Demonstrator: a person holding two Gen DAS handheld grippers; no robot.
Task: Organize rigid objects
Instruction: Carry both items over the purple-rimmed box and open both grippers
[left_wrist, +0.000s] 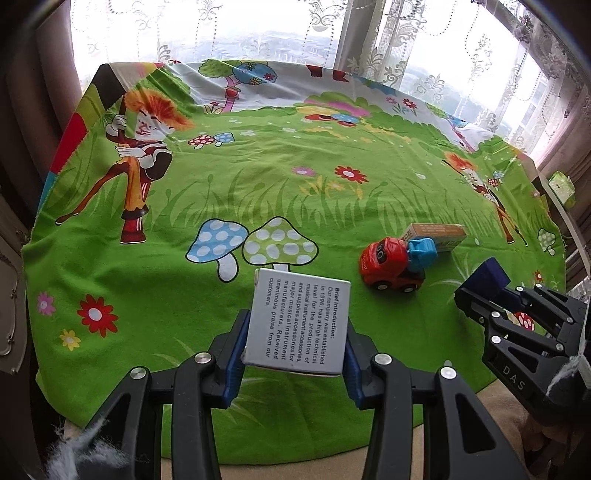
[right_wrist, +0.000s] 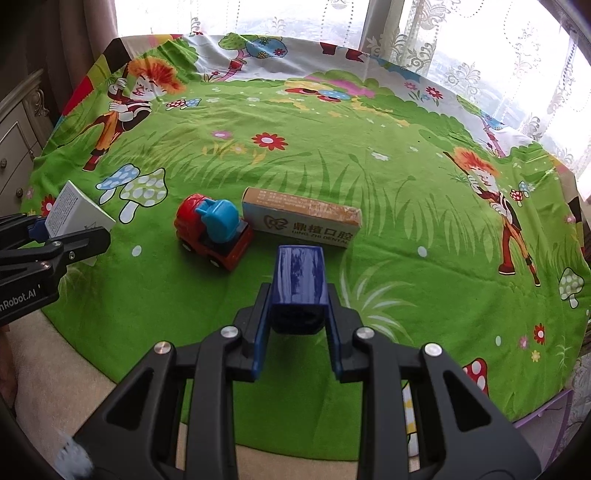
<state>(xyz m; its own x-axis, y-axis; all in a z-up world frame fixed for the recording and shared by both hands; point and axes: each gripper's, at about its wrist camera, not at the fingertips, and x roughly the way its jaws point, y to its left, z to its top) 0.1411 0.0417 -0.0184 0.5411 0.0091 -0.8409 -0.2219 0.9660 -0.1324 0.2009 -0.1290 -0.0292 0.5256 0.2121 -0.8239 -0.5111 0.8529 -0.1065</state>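
Left wrist: white box (left_wrist: 297, 323) clamped in left gripper (left_wrist: 295, 354), seemingly off cloth (left_wrist: 258, 192).

Green packet (left_wrist: 562, 185) at right edge, contents unreadable.

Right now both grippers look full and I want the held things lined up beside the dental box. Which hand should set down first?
Right, probably. The right gripper, shut on the blue case, sits just in front of the dental box. The left gripper holds the white box with the toy truck between it and the dental box.
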